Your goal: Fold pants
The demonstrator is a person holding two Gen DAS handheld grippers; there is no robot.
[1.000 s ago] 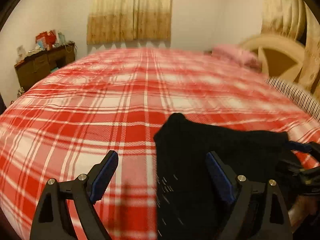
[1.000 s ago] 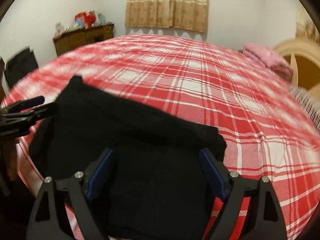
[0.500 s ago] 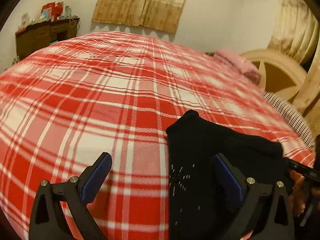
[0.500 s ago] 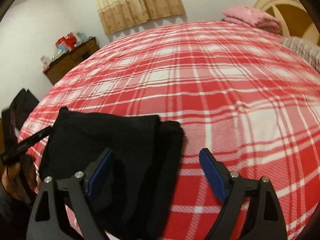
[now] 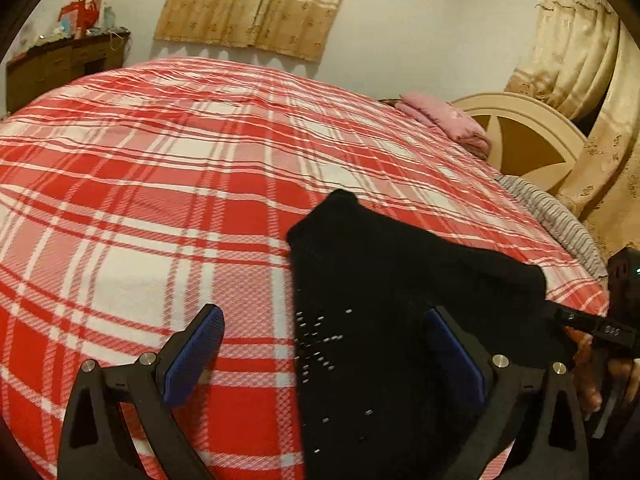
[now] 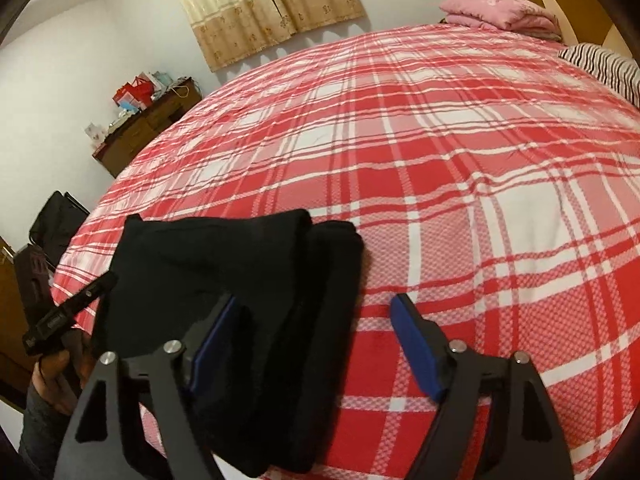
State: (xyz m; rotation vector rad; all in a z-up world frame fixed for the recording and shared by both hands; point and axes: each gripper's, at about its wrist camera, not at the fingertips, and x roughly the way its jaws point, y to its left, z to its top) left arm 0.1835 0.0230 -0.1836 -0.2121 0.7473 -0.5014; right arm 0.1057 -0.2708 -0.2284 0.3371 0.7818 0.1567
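Observation:
The black pants point(image 5: 384, 304) lie folded in a compact stack near the bed's front edge, also in the right wrist view point(image 6: 248, 280). My left gripper point(image 5: 324, 348) is open, hovering over the pants' left edge, its right finger over the fabric. My right gripper point(image 6: 316, 340) is open over the stack's right edge, its left finger over the fabric and its right finger over the bedspread. Neither holds anything. The left gripper appears at the left edge of the right wrist view point(image 6: 68, 312).
The red and white plaid bedspread point(image 5: 180, 168) covers a wide bed. A pink folded blanket point(image 5: 444, 120) and a striped pillow point(image 6: 604, 66) lie by the headboard point(image 5: 532, 140). A wooden dresser point(image 5: 60, 64) stands by the far wall.
Both grippers have drawn apart and tilted outward; the right gripper moved from above the pants' middle to their right edge. The pants now lie in a narrower folded stack.

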